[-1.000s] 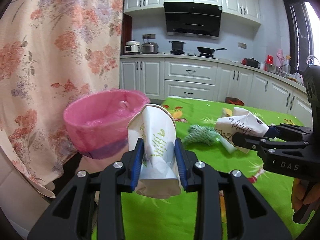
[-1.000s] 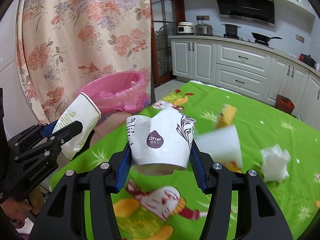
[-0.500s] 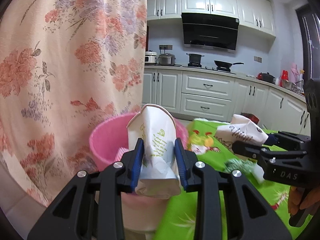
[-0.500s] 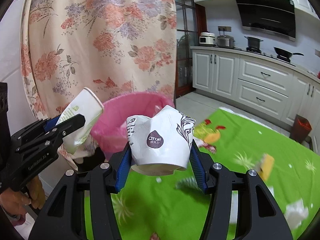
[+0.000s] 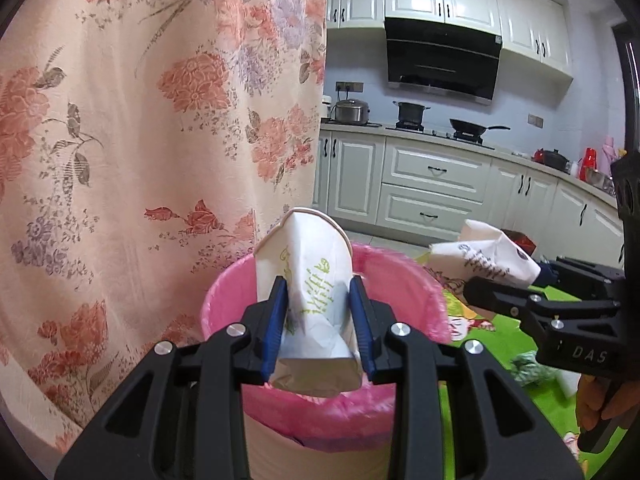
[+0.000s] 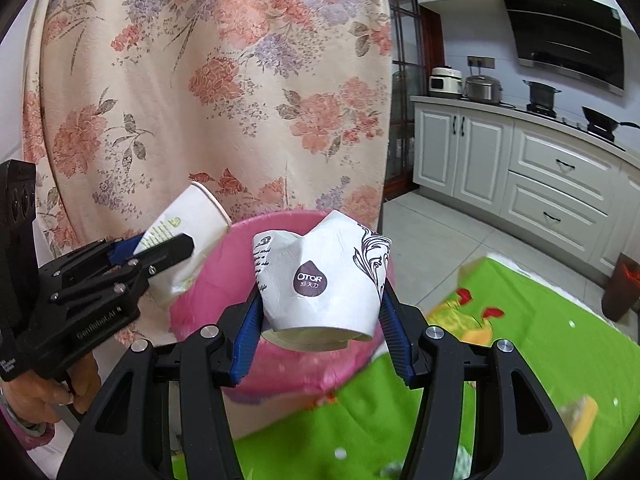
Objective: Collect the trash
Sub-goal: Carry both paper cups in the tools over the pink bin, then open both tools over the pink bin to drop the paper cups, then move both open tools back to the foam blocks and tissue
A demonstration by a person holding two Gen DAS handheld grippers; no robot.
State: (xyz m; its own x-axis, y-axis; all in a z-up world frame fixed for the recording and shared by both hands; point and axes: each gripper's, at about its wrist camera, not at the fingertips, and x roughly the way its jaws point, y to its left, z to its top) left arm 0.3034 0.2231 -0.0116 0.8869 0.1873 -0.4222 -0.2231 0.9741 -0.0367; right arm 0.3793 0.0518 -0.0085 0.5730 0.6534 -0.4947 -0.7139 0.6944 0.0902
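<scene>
Covering the desk is a bright green cloth with cartoon prints; it lies right of the pink-lined bin. Behind the bin hangs a cream curtain with pink and lilac flowers. Beyond the bin, further into the room: white kitchen cabinets, a black range hood, and a worktop carrying a cooker, a pot and a frying pan. Grey tiled floor lies between the bin and the cabinets.

Left hand-held gripper: blue pads pressed on a crushed white paper cup with green print, narrow grip. Cup's long axis runs near upright, rim up and away from the camera, dented base toward the camera. In the left wrist view it overlaps the bin's opening; in the right wrist view it sits at the bin's left rim.

Right hand-held gripper: pads set wider, clamped on a squashed white cup with a dark "OTOR" drop logo. Base faces the camera, crumpled rim points away and up, toward the bin. It overlaps the bin's near rim.

A hand holds the left hand-held gripper's grip.
</scene>
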